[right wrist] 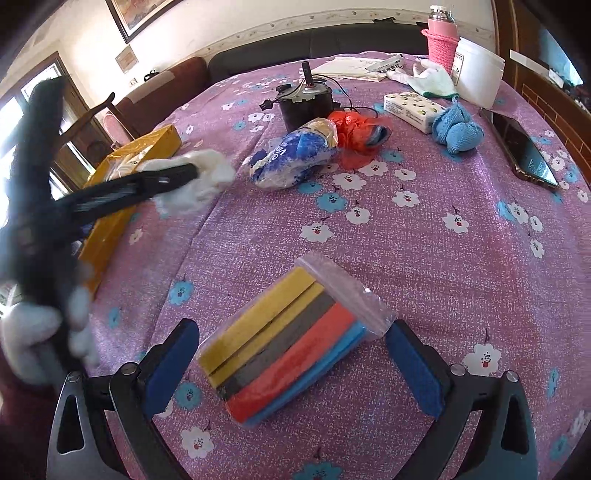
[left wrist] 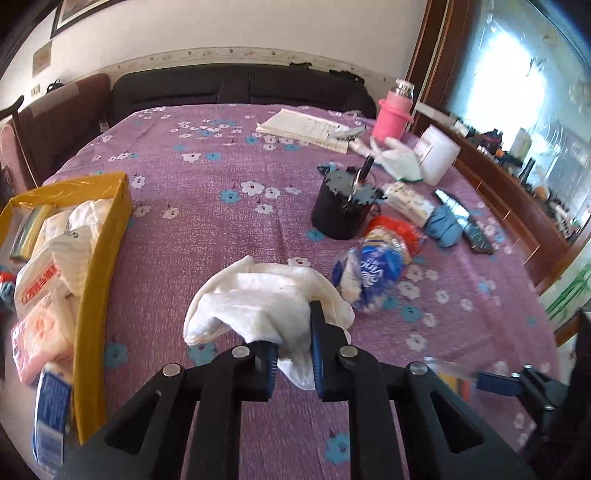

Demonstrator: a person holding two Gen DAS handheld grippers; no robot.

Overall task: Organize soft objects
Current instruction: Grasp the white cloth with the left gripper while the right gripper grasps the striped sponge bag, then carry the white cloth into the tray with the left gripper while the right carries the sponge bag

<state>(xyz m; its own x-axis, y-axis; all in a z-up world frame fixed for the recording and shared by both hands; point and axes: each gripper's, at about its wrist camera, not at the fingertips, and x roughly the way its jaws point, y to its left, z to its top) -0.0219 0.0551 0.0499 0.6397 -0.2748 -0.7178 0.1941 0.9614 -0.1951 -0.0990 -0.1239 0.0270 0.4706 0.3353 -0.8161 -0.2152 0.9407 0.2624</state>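
My left gripper [left wrist: 293, 347] is shut on a white cloth [left wrist: 258, 299] and holds it above the purple flowered tablecloth [left wrist: 221, 206], right of the yellow box [left wrist: 99, 258]. The same cloth [right wrist: 195, 181] shows in the right wrist view, beside the yellow box [right wrist: 110, 218]. My right gripper [right wrist: 291, 365] is open, its blue pads on either side of a clear bag of coloured sponge strips [right wrist: 284, 347] lying on the cloth. A blue and white plastic bag [right wrist: 291, 155], a red bag [right wrist: 354, 133], a blue knitted cloth [right wrist: 458, 129] and a white glove [right wrist: 428, 79] lie farther back.
A black motor with wires [right wrist: 303, 101], a tissue pack [right wrist: 412, 105], a phone [right wrist: 521, 147], a white tub [right wrist: 476, 70], a pink bottle [right wrist: 441, 33] and papers [right wrist: 351, 68] stand at the back. The yellow box holds several soft packets [left wrist: 48, 266].
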